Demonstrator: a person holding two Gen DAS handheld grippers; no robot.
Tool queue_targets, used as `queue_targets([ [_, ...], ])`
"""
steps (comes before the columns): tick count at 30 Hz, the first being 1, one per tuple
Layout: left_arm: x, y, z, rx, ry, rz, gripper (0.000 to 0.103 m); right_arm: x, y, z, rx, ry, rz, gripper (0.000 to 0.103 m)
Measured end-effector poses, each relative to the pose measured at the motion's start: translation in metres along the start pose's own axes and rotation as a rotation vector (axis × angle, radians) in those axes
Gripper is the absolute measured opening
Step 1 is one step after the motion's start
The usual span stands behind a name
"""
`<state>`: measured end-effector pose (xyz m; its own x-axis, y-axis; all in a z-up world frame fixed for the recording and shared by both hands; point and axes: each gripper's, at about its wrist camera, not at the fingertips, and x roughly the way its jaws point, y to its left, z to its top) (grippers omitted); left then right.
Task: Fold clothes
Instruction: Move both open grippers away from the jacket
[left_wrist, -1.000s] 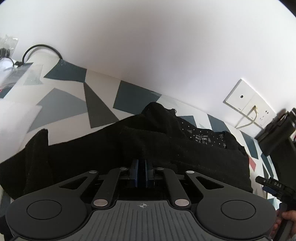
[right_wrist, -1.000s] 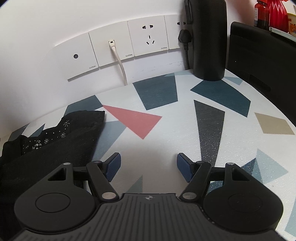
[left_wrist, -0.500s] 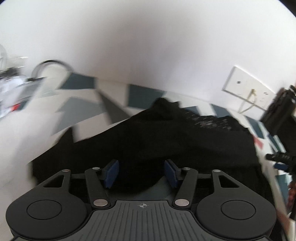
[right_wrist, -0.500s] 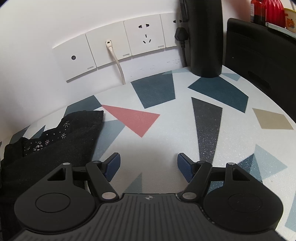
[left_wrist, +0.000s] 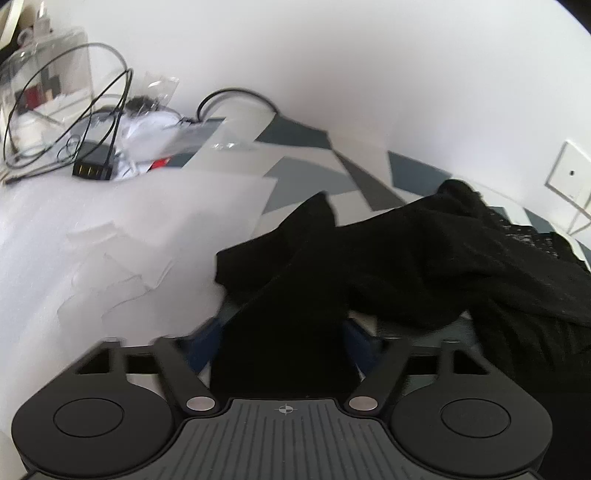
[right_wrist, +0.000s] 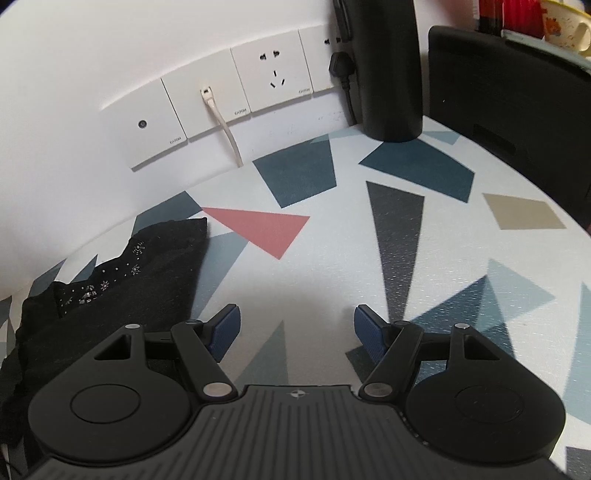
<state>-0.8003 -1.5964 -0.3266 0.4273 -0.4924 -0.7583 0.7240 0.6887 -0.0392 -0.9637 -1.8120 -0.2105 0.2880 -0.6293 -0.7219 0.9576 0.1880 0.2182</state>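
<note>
A black garment (left_wrist: 443, 266) lies crumpled on the patterned table (right_wrist: 332, 258). One long strip of it, a sleeve (left_wrist: 288, 291), runs toward the camera and passes between the blue fingers (left_wrist: 201, 345) of my left gripper (left_wrist: 280, 343). That gripper is open, and its jaws stand wide on either side of the cloth. In the right wrist view the garment (right_wrist: 122, 295) shows a dotted edge at the left. My right gripper (right_wrist: 295, 332) is open over bare table just right of it, holding nothing.
Cables, a black charger (left_wrist: 92, 168) and clear plastic bags sit at the far left, with white sheets (left_wrist: 147, 221) in front of them. Wall sockets (right_wrist: 273, 85) line the back. A black cylinder (right_wrist: 388, 74) and a black box (right_wrist: 517, 110) stand at the right.
My left gripper was shut on the garment, then opened and swung left; the sleeve now lies between its open fingers. The right gripper has barely moved.
</note>
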Motion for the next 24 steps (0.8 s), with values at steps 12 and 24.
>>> queue_targets([
  [12, -0.057, -0.007, 0.072, -0.162, -0.143, -0.342, 0.007, -0.024, -0.018, -0.008, 0.035, -0.047, -0.03, 0.07],
  [24, 0.005, -0.162, 0.065, 0.083, -0.067, -0.46, 0.007, -0.026, -0.064, -0.014, 0.112, -0.088, -0.128, 0.07],
])
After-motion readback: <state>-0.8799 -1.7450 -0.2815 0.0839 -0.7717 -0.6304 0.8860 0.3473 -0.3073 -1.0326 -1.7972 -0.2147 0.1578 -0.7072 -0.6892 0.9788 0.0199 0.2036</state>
